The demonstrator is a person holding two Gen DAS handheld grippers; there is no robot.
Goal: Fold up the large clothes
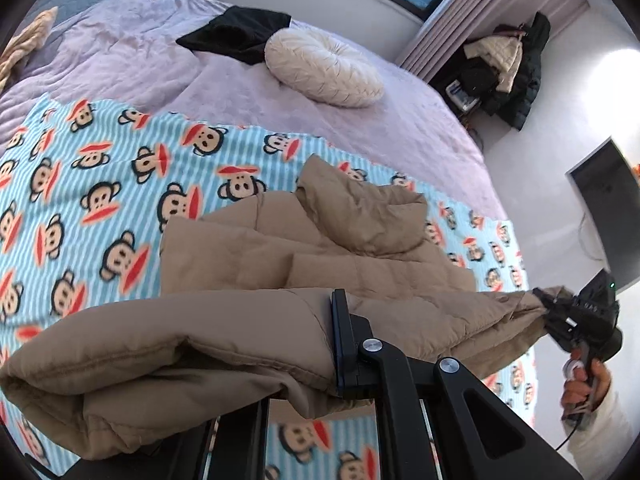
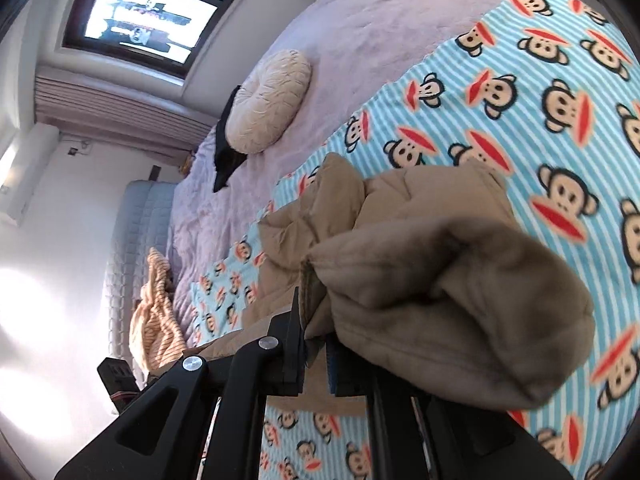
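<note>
Centrally, a tan padded jacket (image 1: 320, 248) is held between two hand-held grippers above a bed spread with a blue striped monkey-print blanket (image 1: 100, 184). Left gripper (image 1: 340, 344): its fingers are clenched on a thick fold of the jacket's hem, which bulges out to the left of the black pads and hangs down past them. Right gripper (image 2: 316, 344): its fingers are likewise clamped tight on the other end of the hem; in the right wrist view a rolled mass of tan fabric billows to the right of the pads and hides much of the far finger. In the left wrist view the right gripper appears at the right edge, gripped by a hand (image 1: 580, 392) in a pale sleeve, with the jacket edge stretched taut between the two tools. The jacket's upper part, with its collar or hood, rests crumpled on the blanket beyond the fingers. Farther up the bed, on a lilac bedspread (image 1: 140, 56), lie a round cream cushion (image 1: 324, 68) and, touching it, a black garment (image 1: 236, 36).
</note>
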